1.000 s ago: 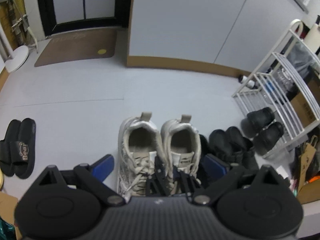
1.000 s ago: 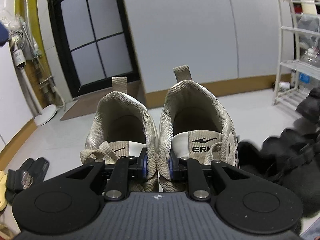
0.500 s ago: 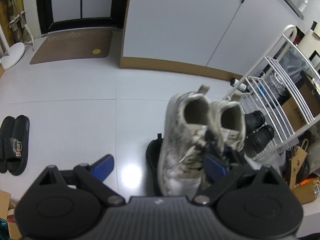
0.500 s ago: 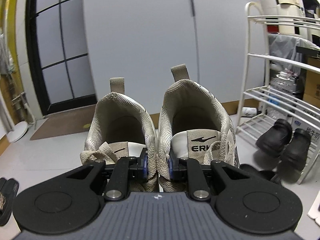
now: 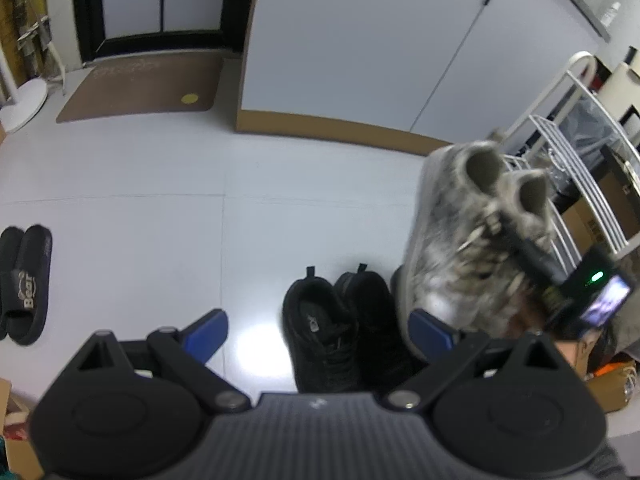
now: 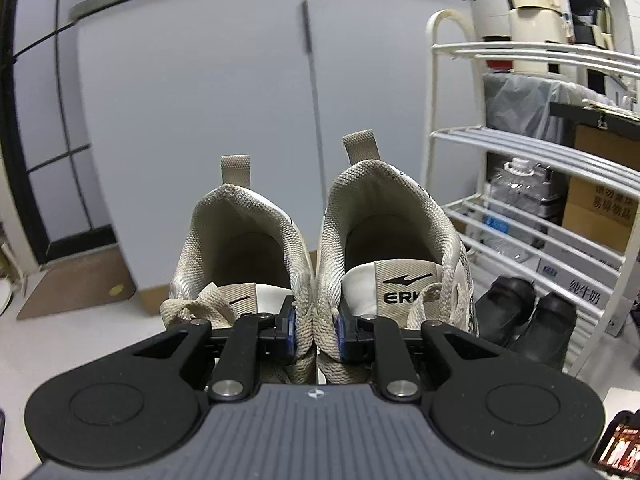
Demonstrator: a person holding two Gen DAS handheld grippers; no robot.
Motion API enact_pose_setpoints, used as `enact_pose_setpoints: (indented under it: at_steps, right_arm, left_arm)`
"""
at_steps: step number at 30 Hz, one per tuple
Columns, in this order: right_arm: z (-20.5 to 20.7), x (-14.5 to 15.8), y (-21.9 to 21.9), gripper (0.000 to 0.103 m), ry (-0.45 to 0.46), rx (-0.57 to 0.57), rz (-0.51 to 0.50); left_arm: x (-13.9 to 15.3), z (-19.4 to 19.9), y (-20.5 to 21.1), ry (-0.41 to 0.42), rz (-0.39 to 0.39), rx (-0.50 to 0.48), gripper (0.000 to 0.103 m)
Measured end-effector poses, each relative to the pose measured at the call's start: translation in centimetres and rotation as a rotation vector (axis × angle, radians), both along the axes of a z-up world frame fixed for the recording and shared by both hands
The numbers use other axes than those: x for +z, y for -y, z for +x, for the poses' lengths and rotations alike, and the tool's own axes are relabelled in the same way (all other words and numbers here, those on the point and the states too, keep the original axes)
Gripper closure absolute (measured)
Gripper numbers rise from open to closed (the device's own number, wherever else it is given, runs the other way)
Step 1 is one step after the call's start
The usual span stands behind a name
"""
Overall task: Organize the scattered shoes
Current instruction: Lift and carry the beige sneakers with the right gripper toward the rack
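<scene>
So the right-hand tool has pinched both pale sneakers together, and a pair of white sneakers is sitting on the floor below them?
Not quite: the sneakers on the floor are black, as the left wrist view shows. The right gripper does pinch both pale sneakers together by their inner edges.

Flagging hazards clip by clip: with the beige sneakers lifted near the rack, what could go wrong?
The right claw pinches both beige sneakers only by their touching inner collars, so one could slip free. The white rack stands close on the right, and a heel might catch a rail. Black shoes already fill part of its bottom shelf.
</scene>
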State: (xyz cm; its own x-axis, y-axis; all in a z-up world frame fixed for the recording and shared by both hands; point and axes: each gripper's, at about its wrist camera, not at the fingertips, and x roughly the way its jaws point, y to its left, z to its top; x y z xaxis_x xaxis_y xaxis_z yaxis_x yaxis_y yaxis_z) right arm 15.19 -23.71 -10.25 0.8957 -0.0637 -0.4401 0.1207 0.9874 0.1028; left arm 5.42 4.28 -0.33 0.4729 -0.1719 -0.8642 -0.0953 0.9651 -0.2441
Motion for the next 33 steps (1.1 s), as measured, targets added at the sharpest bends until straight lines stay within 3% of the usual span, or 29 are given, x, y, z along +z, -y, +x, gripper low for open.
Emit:
enact_pose_setpoints:
  at_steps: [9,15,28,33]
  right_arm:
    - [5.0,3.0,5.4,0.083,0.013,-0.103,0.027]
    - [7.6,3.4,9.3,0.083,0.016,-0.152,0.024]
    - [13.0,-0.7,16.5,0.083,-0.044,-0.237,-0.036]
    - [14.4,-1.9,18.2,0.083,-0.071,-0.272,-0.016]
  left_arm:
    - [-1.1,0.3,0.5,-0.051,-0.003,0.001,0.005]
    - [-2.3,0.8,1.8,-0.081,0.087,-0.04,0.005]
    - [-3.7,1.1,4.1,-0.133,0.064,-0.115,0.005]
    - [-3.8,1.5,4.3,-0.125,0.117,-0.117,0.005]
